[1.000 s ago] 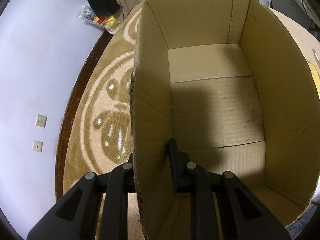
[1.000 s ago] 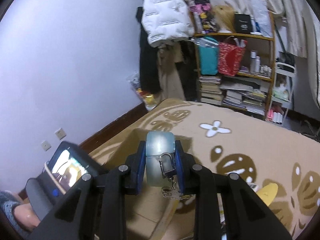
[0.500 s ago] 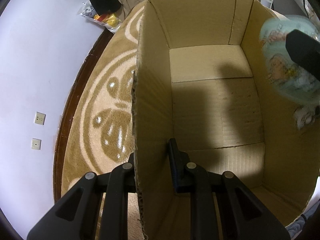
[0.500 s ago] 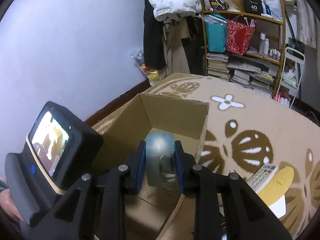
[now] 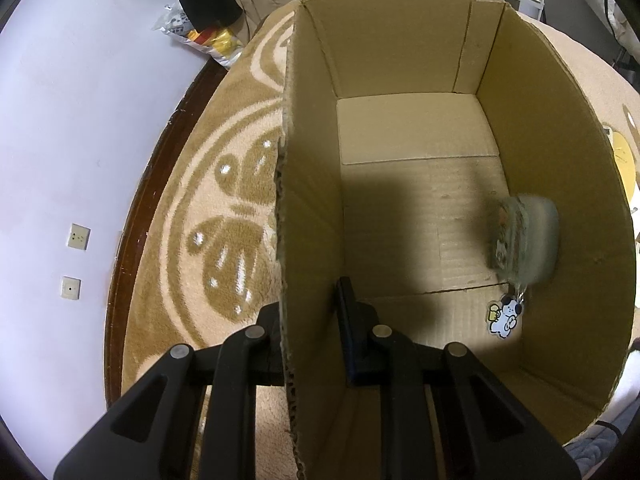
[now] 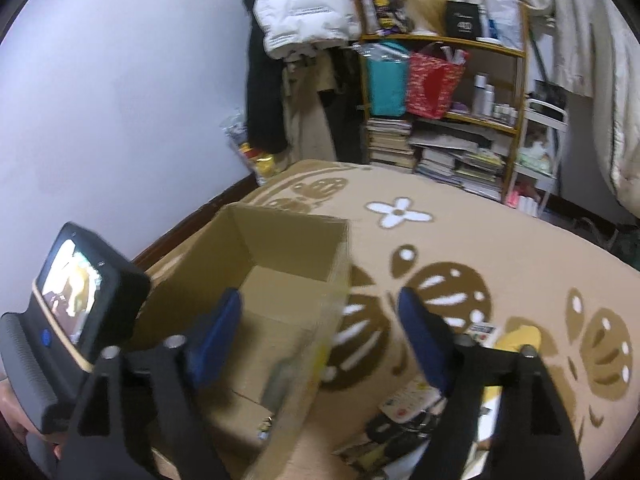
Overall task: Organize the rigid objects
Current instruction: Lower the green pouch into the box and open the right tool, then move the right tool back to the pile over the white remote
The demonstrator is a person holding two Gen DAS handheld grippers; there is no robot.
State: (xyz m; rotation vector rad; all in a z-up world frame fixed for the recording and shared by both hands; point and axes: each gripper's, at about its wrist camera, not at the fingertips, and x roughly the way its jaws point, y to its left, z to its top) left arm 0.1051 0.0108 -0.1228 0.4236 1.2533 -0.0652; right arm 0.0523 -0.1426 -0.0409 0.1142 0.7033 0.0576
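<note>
Pale green case [image 5: 526,238], blurred, stands on edge inside box [image 5: 400,48]; right gripper [image 6: 320,332] opening, left gripper [image 5: 312,316] pinching box wall.

Tan leaf-patterned carpet [image 6: 480,248] under open cardboard box [image 5: 580,184], white remote control [image 6: 408,396] beside yellow board [image 6: 520,336].

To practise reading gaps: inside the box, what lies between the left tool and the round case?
Only bare box floor separates the left tool, clamped on the box wall, from the blurred round case; the left wrist view shows it.
</note>
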